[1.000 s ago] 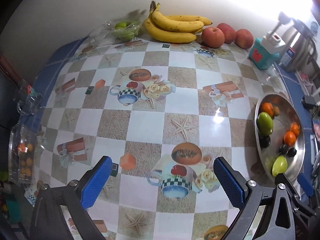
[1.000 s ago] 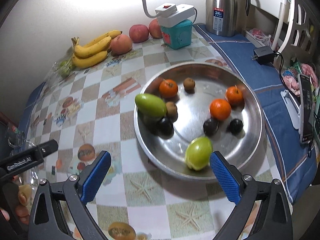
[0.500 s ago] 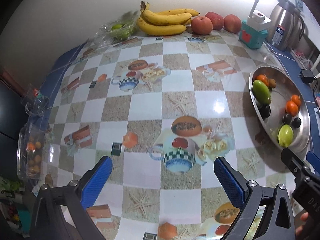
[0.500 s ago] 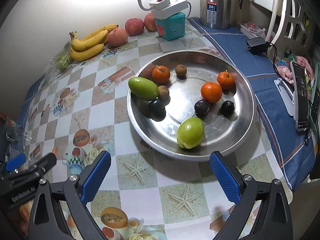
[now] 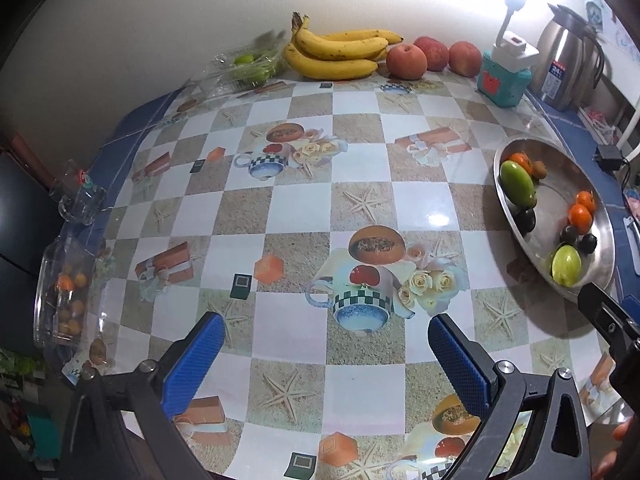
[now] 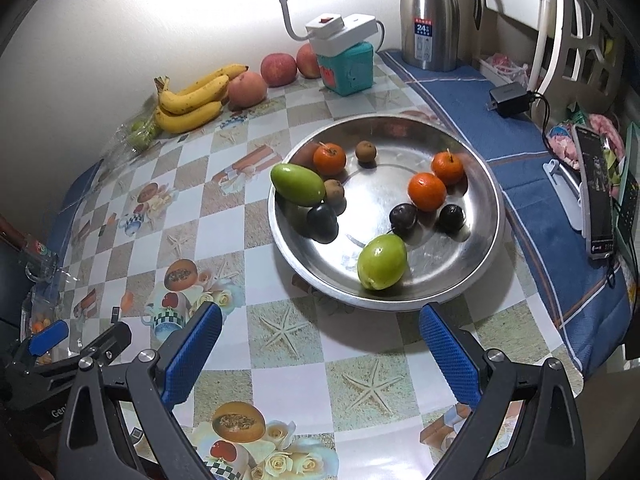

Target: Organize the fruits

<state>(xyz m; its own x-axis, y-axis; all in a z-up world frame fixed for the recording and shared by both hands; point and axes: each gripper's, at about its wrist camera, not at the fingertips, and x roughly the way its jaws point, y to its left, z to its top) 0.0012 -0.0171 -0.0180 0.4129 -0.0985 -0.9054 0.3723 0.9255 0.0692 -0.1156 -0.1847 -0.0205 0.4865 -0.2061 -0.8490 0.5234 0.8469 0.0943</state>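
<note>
A round steel tray [image 6: 486,248] [image 5: 600,216] on the patterned table holds mixed fruit: two green fruits [image 6: 382,261] [image 6: 298,184], three oranges [image 6: 426,191], dark plums [image 6: 322,222] and small brown fruits [image 6: 365,151]. Bananas [image 5: 340,52] [image 6: 192,98] and three apples [image 5: 406,62] lie along the back wall. My right gripper [image 6: 320,344] hovers open and empty just in front of the tray. My left gripper [image 5: 326,350] is open and empty over the table's middle, left of the tray.
A clear bag of green fruit [image 5: 244,72] lies left of the bananas. A clear box of small orange fruit [image 5: 66,292] and a glass [image 5: 80,200] sit at the left edge. A teal box with a lamp [image 6: 348,66], a steel flask [image 6: 430,16], a charger [image 6: 510,98] stand behind.
Both grippers have drawn back and risen, so more of the table shows. The fruit and the tray have not moved.
</note>
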